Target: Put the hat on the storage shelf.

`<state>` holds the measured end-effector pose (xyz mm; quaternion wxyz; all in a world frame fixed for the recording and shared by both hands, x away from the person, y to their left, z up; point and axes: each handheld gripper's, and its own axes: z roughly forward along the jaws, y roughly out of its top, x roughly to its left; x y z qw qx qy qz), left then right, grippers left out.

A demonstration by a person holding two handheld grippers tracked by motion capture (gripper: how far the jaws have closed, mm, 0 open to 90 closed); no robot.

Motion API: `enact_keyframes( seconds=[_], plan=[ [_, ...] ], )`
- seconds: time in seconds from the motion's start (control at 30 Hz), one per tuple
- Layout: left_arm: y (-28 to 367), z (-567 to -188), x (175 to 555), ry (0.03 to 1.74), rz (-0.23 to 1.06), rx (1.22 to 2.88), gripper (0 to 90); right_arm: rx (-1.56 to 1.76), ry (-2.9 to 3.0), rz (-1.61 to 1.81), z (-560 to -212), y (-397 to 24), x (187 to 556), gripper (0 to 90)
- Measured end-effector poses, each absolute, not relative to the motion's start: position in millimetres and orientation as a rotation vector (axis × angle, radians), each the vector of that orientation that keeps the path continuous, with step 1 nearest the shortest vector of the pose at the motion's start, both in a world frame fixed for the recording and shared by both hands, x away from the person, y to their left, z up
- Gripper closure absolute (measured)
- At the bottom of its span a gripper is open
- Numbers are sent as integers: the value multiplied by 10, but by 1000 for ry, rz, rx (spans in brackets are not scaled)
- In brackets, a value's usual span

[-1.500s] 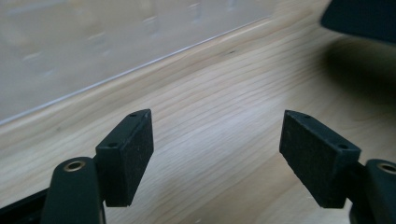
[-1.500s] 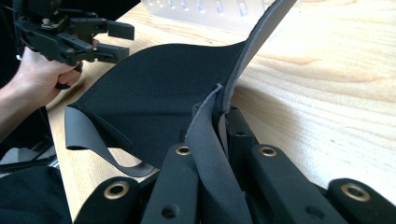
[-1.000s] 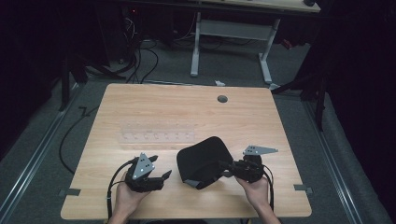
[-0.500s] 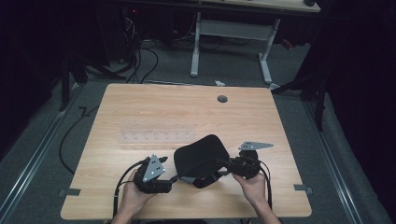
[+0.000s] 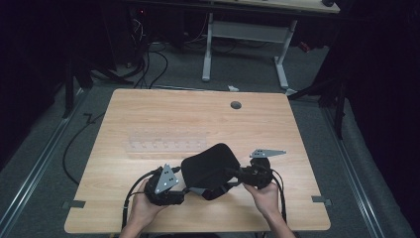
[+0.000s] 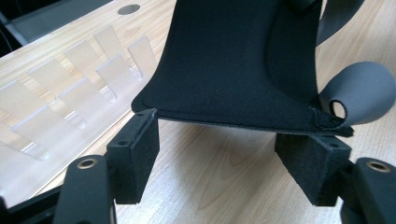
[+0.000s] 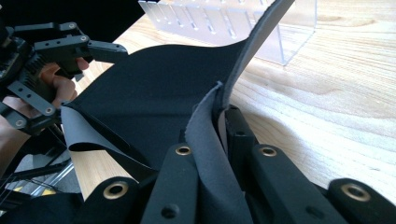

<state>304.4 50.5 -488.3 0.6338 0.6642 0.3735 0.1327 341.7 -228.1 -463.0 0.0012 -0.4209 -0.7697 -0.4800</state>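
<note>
A black fabric pouch [image 5: 210, 163] with a grey strap [image 6: 359, 93] is held up over the front of the wooden table [image 5: 148, 114]. My right gripper [image 5: 233, 176] is shut on the pouch's right edge, and the cloth is pinched between its jaws [image 7: 219, 135]. My left gripper [image 5: 181, 191] is at the pouch's lower left. Its jaws have just been closing a little but stand open [image 6: 229, 149]. The pouch's hem [image 6: 233, 116] runs across the tips of the pads [image 6: 135, 149], and neither pad presses on it.
A clear plastic rack [image 5: 166, 141] with several upright slots lies flat behind the pouch, mid-table. A round cable hole [image 5: 236, 105] sits near the far edge. Cables and a desk frame [image 5: 242, 34] lie on the floor beyond.
My left gripper has moved right, from beside the pouch up to its lower edge. The pouch has shifted slightly left with my right gripper, which has kept its hold.
</note>
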Motion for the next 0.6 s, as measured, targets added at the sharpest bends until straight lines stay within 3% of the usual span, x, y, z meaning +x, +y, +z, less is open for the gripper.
enact_keyframes(
  seconds=[0.43,0.6],
  plan=[
    [496,-4876,3038,860,327,1513,405,-1255,-2393,-1593,-4543,-2273,3378,852],
    [482,-4846,3024,844,316,1515,491,-1242,-2383,-1592,-4532,-2232,3391,852]
  ],
)
